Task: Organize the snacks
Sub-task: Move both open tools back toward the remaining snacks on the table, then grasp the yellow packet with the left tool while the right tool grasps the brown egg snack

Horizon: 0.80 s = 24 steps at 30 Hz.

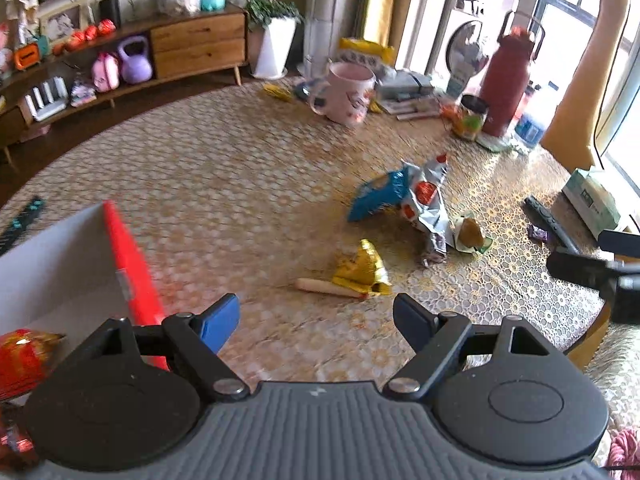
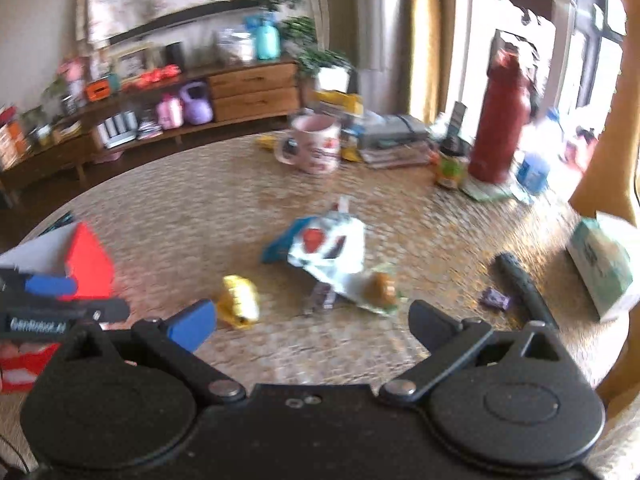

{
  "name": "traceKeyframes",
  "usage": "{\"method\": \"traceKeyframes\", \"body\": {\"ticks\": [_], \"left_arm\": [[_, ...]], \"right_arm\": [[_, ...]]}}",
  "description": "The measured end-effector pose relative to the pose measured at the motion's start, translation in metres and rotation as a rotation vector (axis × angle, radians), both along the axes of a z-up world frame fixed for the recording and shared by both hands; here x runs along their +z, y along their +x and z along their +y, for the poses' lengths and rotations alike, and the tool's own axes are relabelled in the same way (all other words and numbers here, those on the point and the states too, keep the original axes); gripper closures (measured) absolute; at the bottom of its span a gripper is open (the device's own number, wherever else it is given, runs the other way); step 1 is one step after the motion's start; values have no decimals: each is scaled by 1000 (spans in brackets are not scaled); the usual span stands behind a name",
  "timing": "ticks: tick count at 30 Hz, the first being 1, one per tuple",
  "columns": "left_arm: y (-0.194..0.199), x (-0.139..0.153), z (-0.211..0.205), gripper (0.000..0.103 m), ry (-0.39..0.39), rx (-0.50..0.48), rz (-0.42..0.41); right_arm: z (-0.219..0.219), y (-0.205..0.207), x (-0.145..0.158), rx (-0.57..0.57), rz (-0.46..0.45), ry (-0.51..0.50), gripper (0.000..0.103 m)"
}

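Snacks lie mid-table: a blue packet (image 1: 376, 196), a silver packet (image 1: 428, 208), a yellow packet (image 1: 362, 270), a sausage stick (image 1: 328, 288) and a small bun in clear wrap (image 1: 470, 234). A red-and-white box (image 1: 80, 264) stands at the left with a red-gold snack (image 1: 24, 356) inside. My left gripper (image 1: 316, 312) is open and empty, just right of the box. My right gripper (image 2: 314, 322) is open and empty, above the table short of the yellow packet (image 2: 239, 300) and silver packet (image 2: 332, 252). The red box (image 2: 88, 264) shows left.
A pink mug (image 1: 346, 92), red thermos (image 1: 506, 84), jar (image 1: 472, 116), stacked papers (image 1: 408, 92), tissue box (image 1: 592, 200), black remote (image 1: 550, 218) and small purple wrapper (image 1: 538, 234) sit along the far and right table edge. A wooden sideboard (image 1: 192, 48) stands behind.
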<state>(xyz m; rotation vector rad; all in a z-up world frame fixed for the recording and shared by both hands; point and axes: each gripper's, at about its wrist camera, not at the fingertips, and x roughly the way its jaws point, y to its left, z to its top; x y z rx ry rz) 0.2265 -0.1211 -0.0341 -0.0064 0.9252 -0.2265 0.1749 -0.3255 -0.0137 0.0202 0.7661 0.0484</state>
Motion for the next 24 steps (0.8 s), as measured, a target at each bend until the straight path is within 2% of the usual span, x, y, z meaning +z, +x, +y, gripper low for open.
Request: {"method": "traceKeyframes", "body": {"ticks": [8,13,15,19,21,24], "left_arm": [[49,-35,-39,19,11,-14,60],[67,-56,-56,19,30,-41,80],[72,-63,-60,19,28,-52,92],[83,-77,-66,20,34,-57,109],[88,-82,-67,30,22,-57,120],[93,-88,-69,35,26,-63,129]], "right_arm": [[-65,54,-25,-135,52,55,1],[-80,87,-49,-160,108,78,10],[-81,97,-60,-160,134,86,18],[-78,116,-81,-159,177,107,25],[-76,123,-91,-157,190,116,29],[-73,129,-101,-153,205,130,33]]}}
